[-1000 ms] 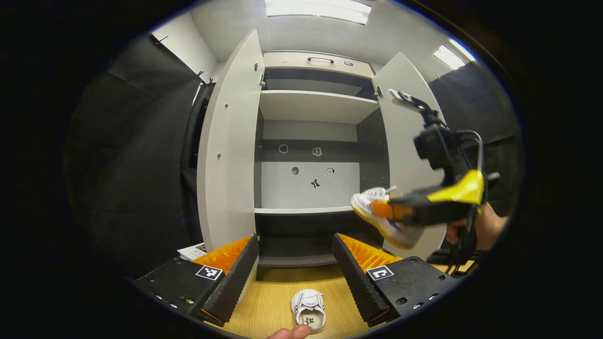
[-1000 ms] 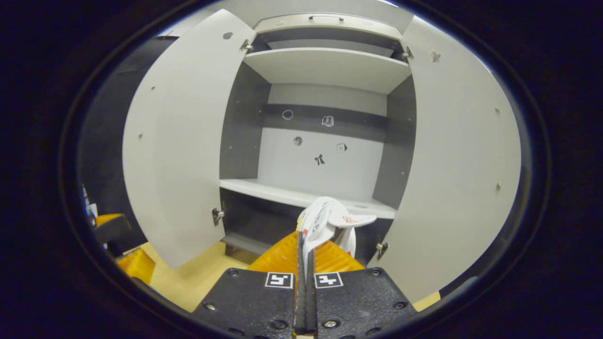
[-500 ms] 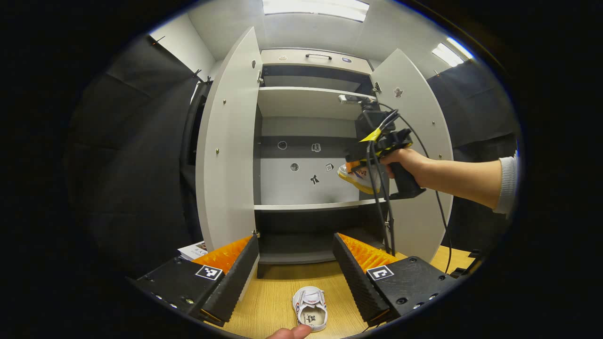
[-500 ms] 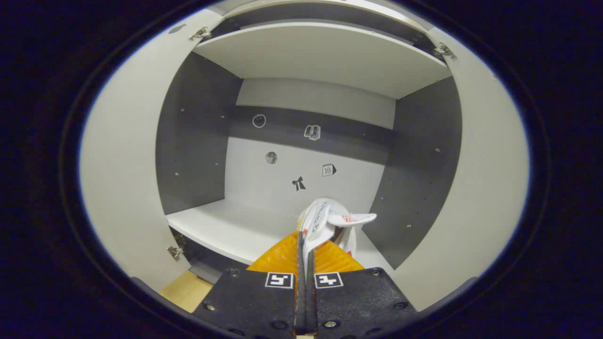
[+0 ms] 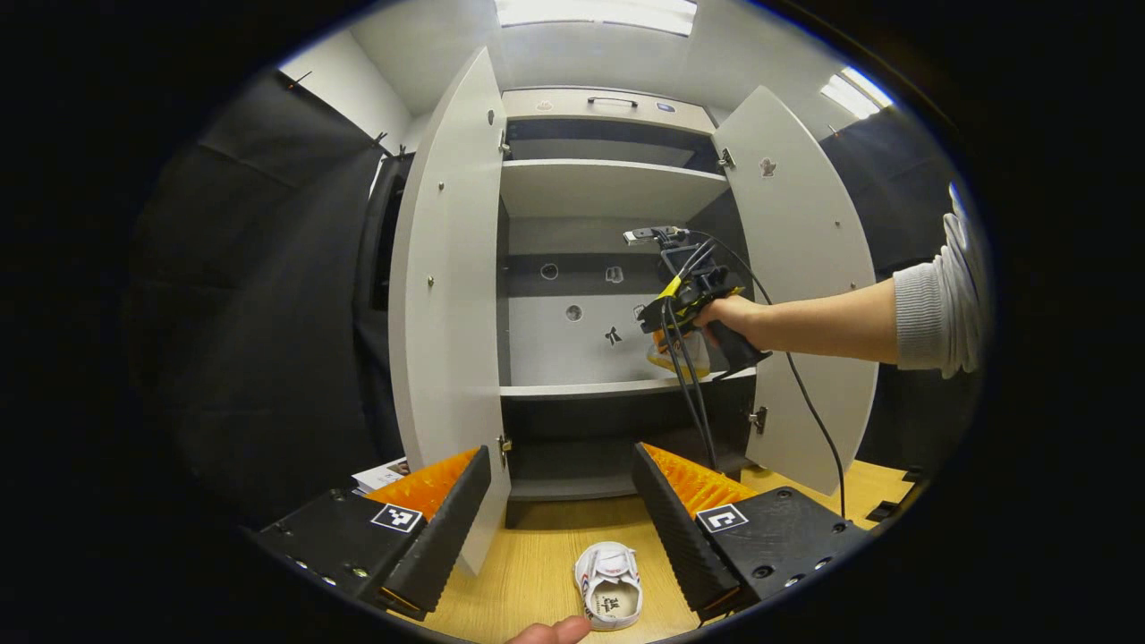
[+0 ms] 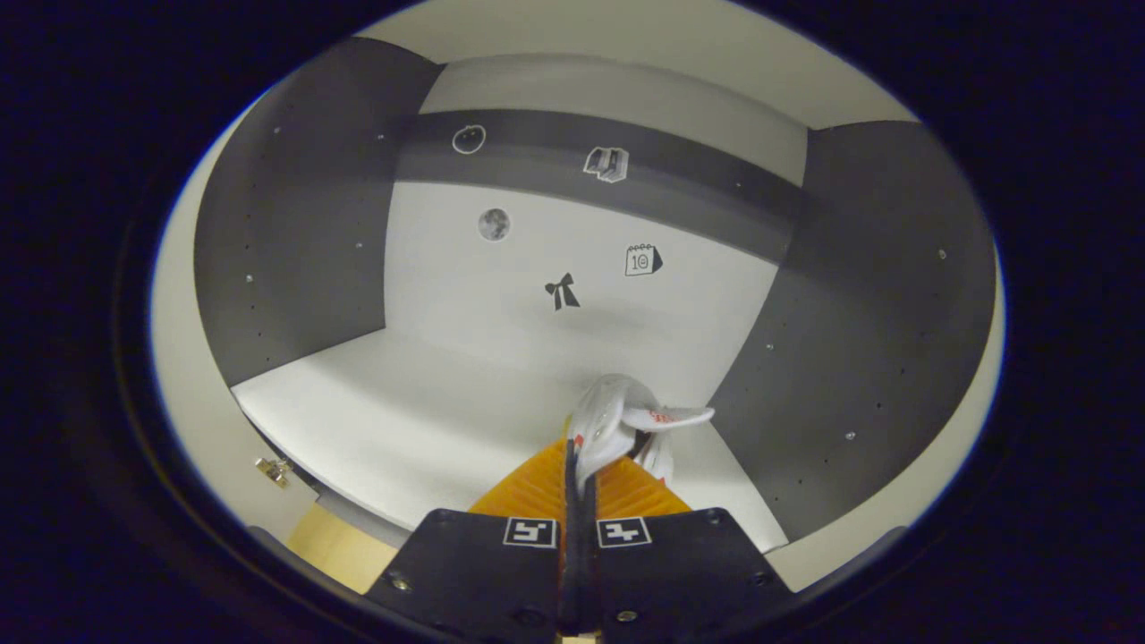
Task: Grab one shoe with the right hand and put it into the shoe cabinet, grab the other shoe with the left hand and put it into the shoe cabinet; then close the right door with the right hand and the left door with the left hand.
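Note:
A small white shoe (image 5: 610, 586) lies on the wooden floor (image 5: 537, 572) between the fingers of my left gripper (image 5: 559, 458), which is open and well above it. The grey shoe cabinet (image 5: 608, 188) stands ahead with its left door (image 5: 447, 295) and right door (image 5: 805, 268) swung open. My right gripper (image 5: 666, 335), held by a hand, reaches into the middle compartment. In the right gripper view, the right gripper (image 6: 581, 452) is shut on the other white shoe (image 6: 617, 416), just above the middle shelf (image 6: 411, 402) near its right side.
A thumb (image 5: 555, 633) shows at the bottom edge. A black cable (image 5: 716, 420) hangs from the right gripper in front of the cabinet's lower part. A booklet (image 5: 380, 474) lies on the floor left of the cabinet. Small stickers (image 6: 561, 292) dot the back wall.
The right gripper has carried its shoe forward, from outside the right door into the middle compartment and down toward the shelf. The left gripper and floor shoe have barely shifted.

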`<state>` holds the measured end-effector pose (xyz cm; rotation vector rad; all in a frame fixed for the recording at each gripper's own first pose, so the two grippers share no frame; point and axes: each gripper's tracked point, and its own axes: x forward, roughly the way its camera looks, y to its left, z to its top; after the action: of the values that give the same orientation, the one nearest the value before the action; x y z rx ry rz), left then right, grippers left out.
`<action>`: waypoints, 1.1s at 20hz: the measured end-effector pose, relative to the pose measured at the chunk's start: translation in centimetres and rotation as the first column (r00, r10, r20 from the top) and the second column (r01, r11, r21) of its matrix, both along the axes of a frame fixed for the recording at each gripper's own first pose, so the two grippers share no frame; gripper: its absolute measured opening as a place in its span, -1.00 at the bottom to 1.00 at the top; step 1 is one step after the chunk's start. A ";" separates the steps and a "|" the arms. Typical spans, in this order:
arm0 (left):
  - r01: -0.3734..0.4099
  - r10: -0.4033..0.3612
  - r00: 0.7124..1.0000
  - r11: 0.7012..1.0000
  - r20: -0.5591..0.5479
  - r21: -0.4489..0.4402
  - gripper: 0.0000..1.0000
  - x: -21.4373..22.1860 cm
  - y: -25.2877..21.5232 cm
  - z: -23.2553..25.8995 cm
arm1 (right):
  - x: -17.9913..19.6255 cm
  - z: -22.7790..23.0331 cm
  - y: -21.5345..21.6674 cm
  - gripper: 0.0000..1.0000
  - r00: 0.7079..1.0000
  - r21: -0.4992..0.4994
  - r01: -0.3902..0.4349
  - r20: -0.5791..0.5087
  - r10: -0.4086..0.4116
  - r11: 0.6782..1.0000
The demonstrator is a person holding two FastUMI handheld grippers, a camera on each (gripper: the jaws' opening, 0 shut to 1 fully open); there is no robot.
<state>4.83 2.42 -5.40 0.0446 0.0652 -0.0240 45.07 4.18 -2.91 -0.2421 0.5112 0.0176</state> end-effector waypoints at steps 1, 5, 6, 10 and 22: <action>-0.004 0.004 1.000 1.000 -0.003 0.000 0.91 0.1 0.2 -0.1 | 0.1 -0.2 0.1 -0.93 1.000 -0.005 0.002 -0.019 -0.002 1.000; -0.007 0.007 1.000 1.000 -0.011 -0.006 0.91 0.4 0.3 -0.5 | 0.4 -0.7 0.3 -0.90 0.998 -0.017 0.010 -0.067 -0.011 1.000; -0.005 0.005 1.000 1.000 -0.008 -0.005 0.91 0.5 0.3 -0.4 | 0.4 -0.7 0.5 -0.82 0.998 -0.024 0.007 -0.065 -0.008 1.000; -0.003 0.003 1.000 1.000 0.004 -0.004 0.91 0.6 0.3 -0.2 | -0.3 -0.1 1.4 -0.39 0.998 -0.009 -0.011 -0.067 0.010 1.000; 0.014 -0.014 1.000 1.000 0.025 -0.022 0.91 0.6 -0.5 -0.1 | -11.4 9.2 1.4 0.29 0.962 0.101 -0.076 0.270 0.046 0.992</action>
<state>5.44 1.91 -5.48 0.0231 0.0396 -0.0380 33.66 5.53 6.27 -0.1483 0.2319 0.0720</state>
